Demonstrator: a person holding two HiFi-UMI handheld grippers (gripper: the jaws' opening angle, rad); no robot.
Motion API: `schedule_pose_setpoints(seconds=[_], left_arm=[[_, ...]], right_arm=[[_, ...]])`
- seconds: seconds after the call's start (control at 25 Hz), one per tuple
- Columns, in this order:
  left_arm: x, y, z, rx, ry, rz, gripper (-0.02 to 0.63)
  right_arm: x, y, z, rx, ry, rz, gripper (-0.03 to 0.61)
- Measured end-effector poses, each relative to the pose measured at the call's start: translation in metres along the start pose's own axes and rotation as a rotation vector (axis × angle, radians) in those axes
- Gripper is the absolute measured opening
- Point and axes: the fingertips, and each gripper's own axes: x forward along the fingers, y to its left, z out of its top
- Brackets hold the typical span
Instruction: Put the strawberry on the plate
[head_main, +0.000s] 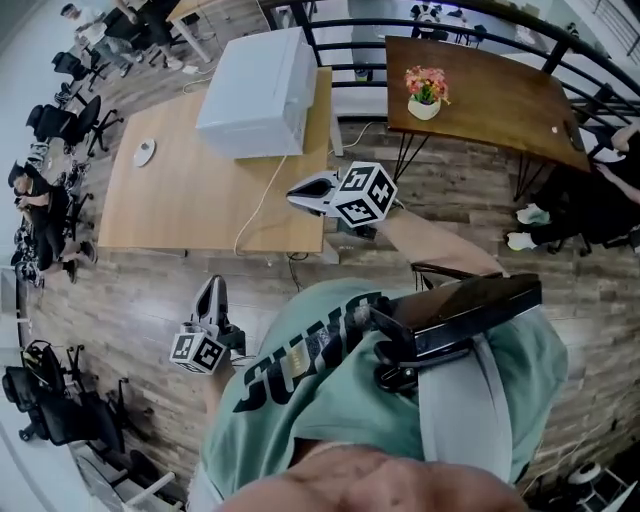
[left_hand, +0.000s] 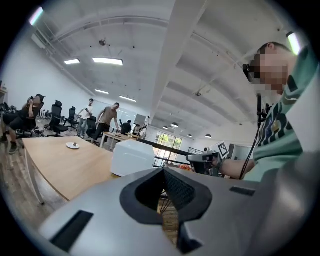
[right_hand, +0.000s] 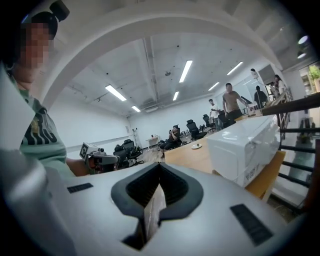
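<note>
Nearest, at 8 o'clock in the head view, the left gripper (head_main: 211, 285) has its jaws fully together with nothing between them. Just off centre toward 11 o'clock, the right gripper (head_main: 293, 196) likewise has its jaws closed and empty. Farther out on the light wooden table (head_main: 180, 205), the white box (head_main: 262, 95) stands at 11 o'clock and the plate (head_main: 145, 152) lies at 10 o'clock, bearing a small dark item (left_hand: 74, 145) too small to identify.
</note>
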Motion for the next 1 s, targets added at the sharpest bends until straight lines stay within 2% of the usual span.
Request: schedule_pose_setpoints(seconds=[0.2, 0.4, 0.56, 0.72, 1.0], left_arm=[[0.019, -0.049, -0.008, 0.014, 0.066, 0.041, 0.002], [0.012, -0.054, -0.011, 0.027, 0.074, 0.089, 0.002], [0.001, -0.053, -0.012, 0.043, 0.044, 0.079, 0.002], [-0.033, -0.034, -0.015, 0.035, 0.026, 0.061, 0.002], [-0.114, 0.032, -0.012, 0.02, -0.04, 0.019, 0.002]], right_arm=[[-0.038, -0.021, -0.024, 0.086, -0.01, 0.051, 0.006], [-0.038, -0.017, -0.026, 0.089, -0.038, 0.103, 0.006], [-0.031, -0.002, -0.025, 0.057, -0.048, 0.116, 0.006], [-0.011, 0.028, -0.024, 0.032, -0.036, 0.092, 0.006], [0.055, 0.099, -0.017, 0.033, -0.059, 0.038, 0.006]])
